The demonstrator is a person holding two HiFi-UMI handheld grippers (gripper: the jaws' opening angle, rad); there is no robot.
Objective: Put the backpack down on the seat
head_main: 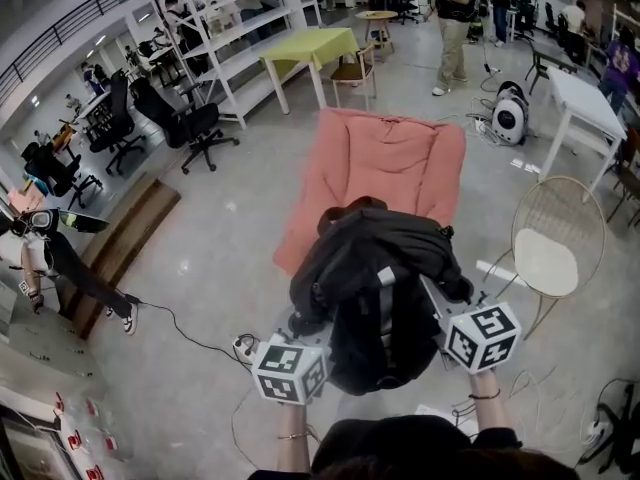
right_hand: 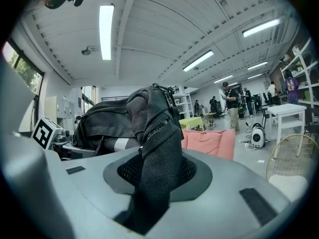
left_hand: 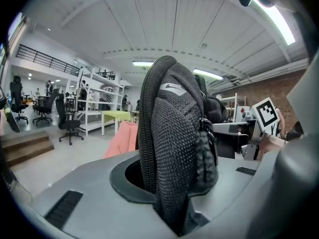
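**Workshop floor, backpack hanging just short of the pink seat**

Grey polished floor [head_main: 220,238] spreads through an open workshop, with shelving [head_main: 235,28] and a lime-green table [head_main: 312,46] at the back and a wire chair [head_main: 558,238] to the right. The black backpack [head_main: 375,288] hangs in the air between both grippers. In the head view it covers the near edge of the salmon-pink padded seat [head_main: 395,163], and it is not yet resting there.

The left gripper [left_hand: 172,183] has its fingers pinched narrowly on a thick fold of woven mesh, probably a padded shoulder strap. The right gripper [right_hand: 149,183] has its fingers clamped on a looser fold of mesh fabric with a zip running along it.

Judging by its slumped, rounded shape, the bag is soft and floppy, with some weight in it, so it will sag and swing rather than keep its form. Woven mesh should give good friction. The padded strap looks the safer hold; the zip-edged fold could slip or bunch. Nothing about it looks fragile, and the soft seat should take it gently.
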